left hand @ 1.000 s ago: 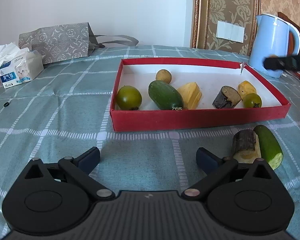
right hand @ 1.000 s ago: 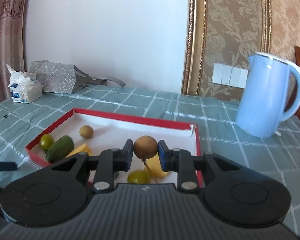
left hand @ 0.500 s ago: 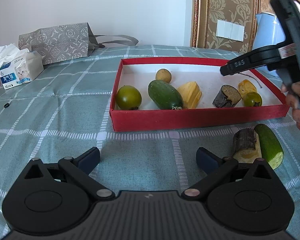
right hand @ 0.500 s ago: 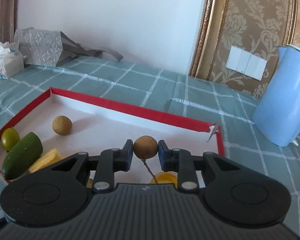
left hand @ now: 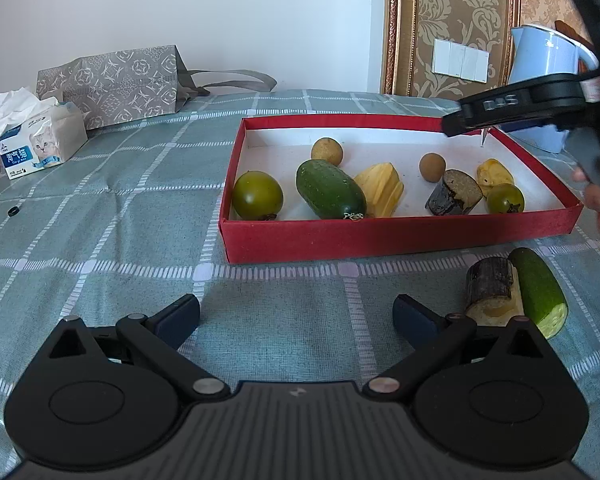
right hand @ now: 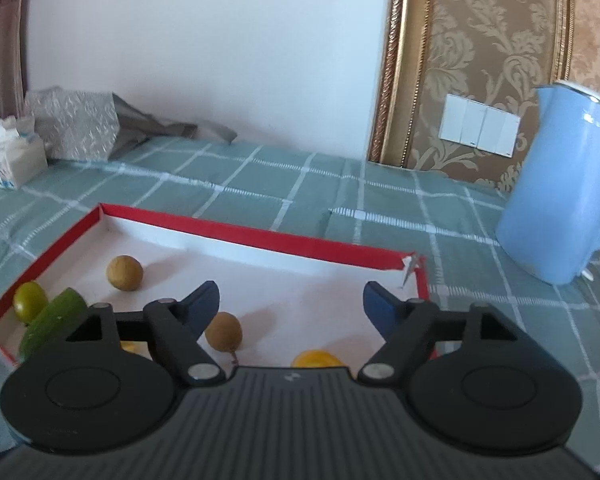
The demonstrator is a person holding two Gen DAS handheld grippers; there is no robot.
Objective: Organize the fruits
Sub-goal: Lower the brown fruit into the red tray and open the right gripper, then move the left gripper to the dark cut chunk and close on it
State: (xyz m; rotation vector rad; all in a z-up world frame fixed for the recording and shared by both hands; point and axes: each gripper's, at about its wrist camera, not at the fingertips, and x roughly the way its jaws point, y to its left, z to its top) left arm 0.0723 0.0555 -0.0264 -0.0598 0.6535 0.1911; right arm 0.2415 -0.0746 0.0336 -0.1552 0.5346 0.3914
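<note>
While the right claw [right hand: 291,306] hangs over the red cardboard box [right hand: 260,236], jaws just opened and empty, small round brown longan [right hand: 223,330] lying inside, seemingly below the left finger, left claw [left hand: 296,316] released above the checked table [left hand: 100,240].

A table [left hand: 140,240] under a green checked cloth carries a red box [left hand: 380,236], tissue pack [left hand: 40,148], patterned paper bag [left hand: 112,84], blue kettle [right hand: 560,200], and 2 cut pieces [left hand: 512,288] beside the box.
</note>
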